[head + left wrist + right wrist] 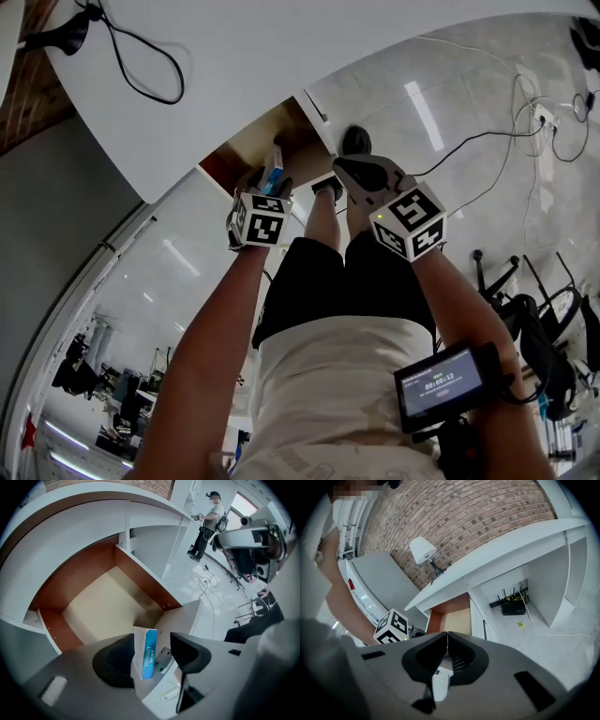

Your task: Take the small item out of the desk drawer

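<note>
Left tongs (153, 638) straddle blue box (149, 654), long axis along jaws, toward open drawer (141, 577).

**Inventory of the desk area, by kind**

Grippers: two, the left gripper (154, 656) and the right gripper (447, 653). Marker cubes: two, a left cube (258, 217) and a right cube (411, 220), one per gripper. Box (146, 652): one, blue and white. Drawer (93, 606): one, with no second drawer in view. Desk (309, 56): one, white. Lamp (423, 550): one, on the desk top. Router (513, 607): one; its antennas are too small to count. Wrist screen (442, 384): one. Power strip (544, 117): one, on the floor. Floor cables: several, with no exact number readable. Persons: two, the wearer and a distant person (208, 524).
</note>
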The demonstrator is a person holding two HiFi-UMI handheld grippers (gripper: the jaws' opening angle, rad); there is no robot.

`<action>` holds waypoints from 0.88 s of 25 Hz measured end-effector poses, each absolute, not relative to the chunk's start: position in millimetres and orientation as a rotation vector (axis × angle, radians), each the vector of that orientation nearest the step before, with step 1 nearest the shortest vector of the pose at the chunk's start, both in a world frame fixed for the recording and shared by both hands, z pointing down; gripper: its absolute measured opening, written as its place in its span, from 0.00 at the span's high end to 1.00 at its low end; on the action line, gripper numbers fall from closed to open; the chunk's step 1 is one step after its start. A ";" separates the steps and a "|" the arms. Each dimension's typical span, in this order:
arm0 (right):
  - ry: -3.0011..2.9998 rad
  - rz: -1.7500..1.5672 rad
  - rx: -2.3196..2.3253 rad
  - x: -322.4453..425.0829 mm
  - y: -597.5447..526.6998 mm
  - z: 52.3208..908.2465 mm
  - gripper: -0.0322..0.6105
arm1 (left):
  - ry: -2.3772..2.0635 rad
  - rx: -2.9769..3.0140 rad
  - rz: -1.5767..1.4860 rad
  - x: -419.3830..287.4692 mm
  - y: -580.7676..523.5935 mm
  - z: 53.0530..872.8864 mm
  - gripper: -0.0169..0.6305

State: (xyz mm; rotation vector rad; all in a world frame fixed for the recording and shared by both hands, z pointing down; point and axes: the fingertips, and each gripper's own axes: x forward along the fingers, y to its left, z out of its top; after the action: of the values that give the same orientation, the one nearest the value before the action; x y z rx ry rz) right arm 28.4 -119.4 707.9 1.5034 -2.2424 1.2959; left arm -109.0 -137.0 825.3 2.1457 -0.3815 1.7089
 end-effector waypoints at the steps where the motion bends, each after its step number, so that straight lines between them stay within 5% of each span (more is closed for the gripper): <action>1: -2.240 1.301 1.507 28.8 -118.9 709.1 0.94 | -0.374 2.152 1.723 -108.2 -136.6 826.7 0.60; 13: -2.209 1.367 1.539 27.8 -111.4 719.3 0.94 | -0.319 2.196 1.845 -108.3 -138.6 842.4 0.64; 22: -2.198 1.381 1.566 25.1 -121.1 725.4 0.94 | -0.300 2.205 1.906 -116.6 -152.2 851.5 0.75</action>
State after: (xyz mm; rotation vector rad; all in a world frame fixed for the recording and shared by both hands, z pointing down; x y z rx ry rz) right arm 25.1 -121.1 725.4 1.5664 -2.1978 1.3805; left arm -116.6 -152.2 851.5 2.2046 -0.2999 1.9057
